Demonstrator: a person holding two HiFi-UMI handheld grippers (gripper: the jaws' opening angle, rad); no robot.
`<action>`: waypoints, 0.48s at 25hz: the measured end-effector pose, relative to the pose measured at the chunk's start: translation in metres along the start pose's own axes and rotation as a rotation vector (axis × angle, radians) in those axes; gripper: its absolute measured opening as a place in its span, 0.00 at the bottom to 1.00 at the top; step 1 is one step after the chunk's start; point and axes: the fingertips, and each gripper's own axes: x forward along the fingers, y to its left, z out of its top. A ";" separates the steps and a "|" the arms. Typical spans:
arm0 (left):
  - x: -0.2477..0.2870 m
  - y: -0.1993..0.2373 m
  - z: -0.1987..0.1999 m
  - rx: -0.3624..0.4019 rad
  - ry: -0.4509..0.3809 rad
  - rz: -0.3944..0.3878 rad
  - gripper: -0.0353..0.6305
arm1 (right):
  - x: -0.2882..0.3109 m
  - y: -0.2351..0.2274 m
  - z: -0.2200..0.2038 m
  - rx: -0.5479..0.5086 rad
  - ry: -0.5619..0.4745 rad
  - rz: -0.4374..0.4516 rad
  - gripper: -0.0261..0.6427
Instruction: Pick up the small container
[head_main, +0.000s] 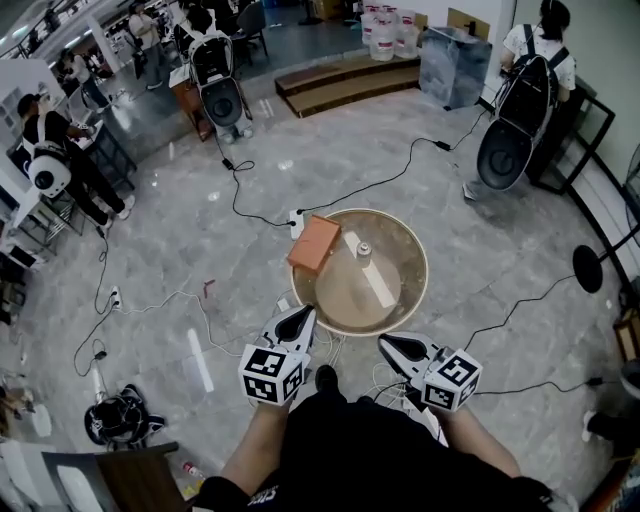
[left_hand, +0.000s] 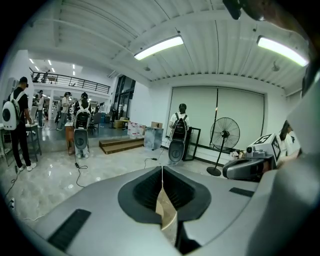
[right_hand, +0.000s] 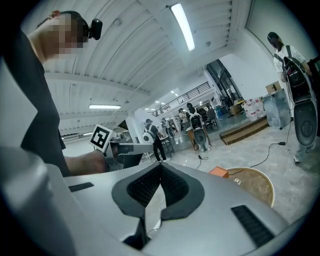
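Both tools are seen closed and empty: the left tool (left_hand: 162, 168) with pads pressed together, the right tool (right_hand: 160, 164) likewise, each held just short of the near rim of the round tan-topped table (head_main: 418, 262). The small pale container (head_main: 363, 250) is found near the table's middle, apparently upright, well apart from either tool. It is judged light, rigid and easily toppled, so it is best pinched low on its sides. A white flat strip (head_main: 378, 283) lies just beside it, and an orange rectangular box (head_main: 314, 243) sits at the left rim, near the left tool's likely path.
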 end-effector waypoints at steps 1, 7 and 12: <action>0.002 0.005 -0.002 -0.004 0.005 0.000 0.08 | 0.008 -0.001 0.000 -0.001 0.009 0.006 0.06; 0.011 0.052 -0.008 -0.036 0.021 -0.010 0.08 | 0.064 -0.007 0.008 0.006 0.040 0.021 0.06; 0.018 0.102 0.001 -0.040 0.011 -0.025 0.08 | 0.116 -0.011 0.023 -0.001 0.058 0.008 0.06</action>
